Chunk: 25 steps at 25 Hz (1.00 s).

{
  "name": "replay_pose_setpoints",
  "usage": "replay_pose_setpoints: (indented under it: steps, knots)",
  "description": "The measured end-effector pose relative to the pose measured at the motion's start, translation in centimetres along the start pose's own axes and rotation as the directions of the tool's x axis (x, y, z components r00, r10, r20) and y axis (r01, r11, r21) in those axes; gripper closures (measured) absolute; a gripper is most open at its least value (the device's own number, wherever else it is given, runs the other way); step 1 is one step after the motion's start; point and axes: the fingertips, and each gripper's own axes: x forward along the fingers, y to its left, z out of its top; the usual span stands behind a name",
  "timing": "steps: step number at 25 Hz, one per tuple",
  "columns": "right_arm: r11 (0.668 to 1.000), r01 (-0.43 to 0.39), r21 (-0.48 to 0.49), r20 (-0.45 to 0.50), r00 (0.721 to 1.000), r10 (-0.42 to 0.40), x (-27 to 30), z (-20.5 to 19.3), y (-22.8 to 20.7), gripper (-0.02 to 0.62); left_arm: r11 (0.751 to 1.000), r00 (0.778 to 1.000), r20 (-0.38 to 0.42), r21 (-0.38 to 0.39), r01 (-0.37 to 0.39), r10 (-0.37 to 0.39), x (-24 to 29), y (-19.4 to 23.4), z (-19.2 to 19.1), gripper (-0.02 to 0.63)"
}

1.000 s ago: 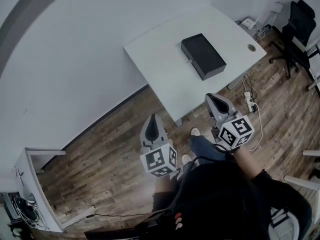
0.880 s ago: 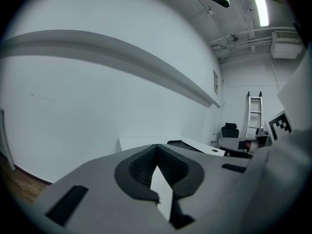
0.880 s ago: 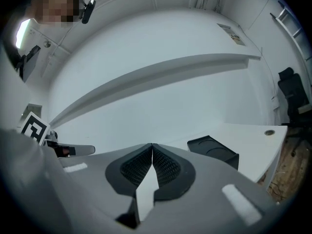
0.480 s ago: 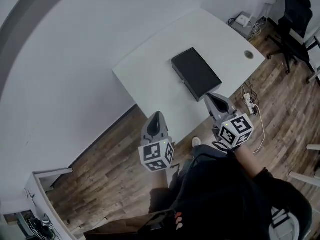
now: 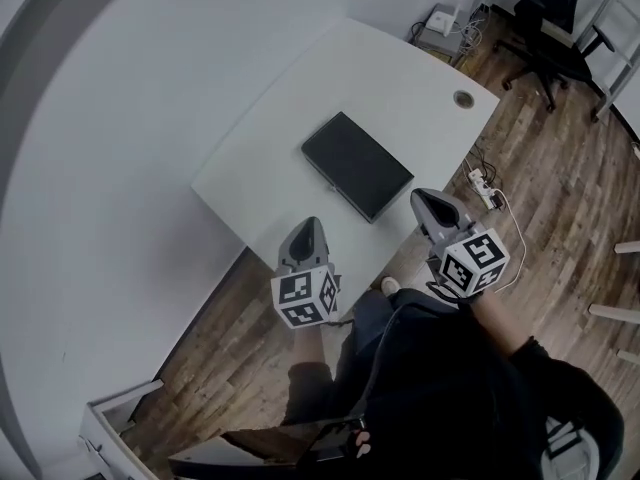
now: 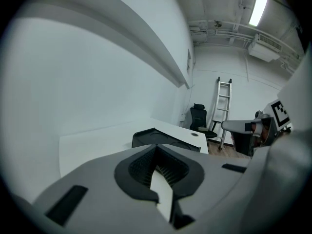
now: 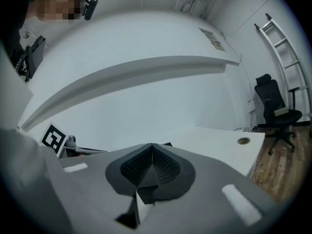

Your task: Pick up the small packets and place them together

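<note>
A white table [image 5: 300, 118] stands against the wall with a flat black box [image 5: 357, 166] on it. No small packets show in any view. In the head view my left gripper [image 5: 311, 225] is shut and empty, its tip over the table's near edge, short of the box. My right gripper [image 5: 424, 197] is also shut and empty, just past the box's right corner. The left gripper view looks over the closed jaws [image 6: 156, 147] at the black box [image 6: 163, 138] on the table. In the right gripper view, only a corner of the box [image 7: 167, 144] peeks above the closed jaws [image 7: 152, 146].
An office chair [image 5: 545, 28] stands beyond the table's far right end, and a ladder [image 6: 223, 106] leans behind it. A power strip [image 5: 478, 183] with cables lies on the wooden floor by the table. The tabletop has a round cable hole [image 5: 463, 99]. The person's legs are below the grippers.
The person has stepped toward the table. Both grippers have advanced from over the floor to the table's near edge. The table and box have slid down and left in the head view.
</note>
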Motion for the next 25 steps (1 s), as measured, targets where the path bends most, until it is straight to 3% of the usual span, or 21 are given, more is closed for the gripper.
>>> replay_pose_setpoints:
  steps: [1,3,6,13,21,25]
  knots:
    - [1.0,0.017,0.005,0.002,1.0,-0.017,-0.1,0.1,-0.3,0.592,0.999,0.999,-0.015,0.015,0.03,-0.03,0.8,0.0,0.0,0.607]
    - [0.999,0.053,0.013,0.004,0.999,-0.053,-0.2,0.3,-0.9,0.592,0.993,0.992,-0.061,0.029,0.112,-0.11,2.5,-0.4,-0.3,0.52]
    - [0.994,0.103,0.025,0.005,0.995,-0.104,-0.1,0.3,-1.9,0.592,0.98,0.973,-0.141,0.053,0.193,-0.184,5.1,-0.4,-1.6,0.503]
    - [0.985,0.17,0.028,-0.017,0.985,-0.169,0.4,-0.7,-2.1,0.592,0.937,0.924,-0.295,0.173,0.303,-0.244,9.7,0.0,-4.7,0.471]
    - [0.988,0.153,-0.014,-0.098,0.983,-0.153,1.9,-3.7,-0.7,0.592,0.889,0.877,-0.4,0.248,0.384,-0.268,13.5,0.5,-7.6,0.471]
    - [0.99,0.134,-0.035,-0.107,0.985,-0.137,3.4,-3.8,-0.1,0.592,0.848,0.843,-0.44,0.275,0.454,-0.309,14.3,0.2,-8.3,0.471]
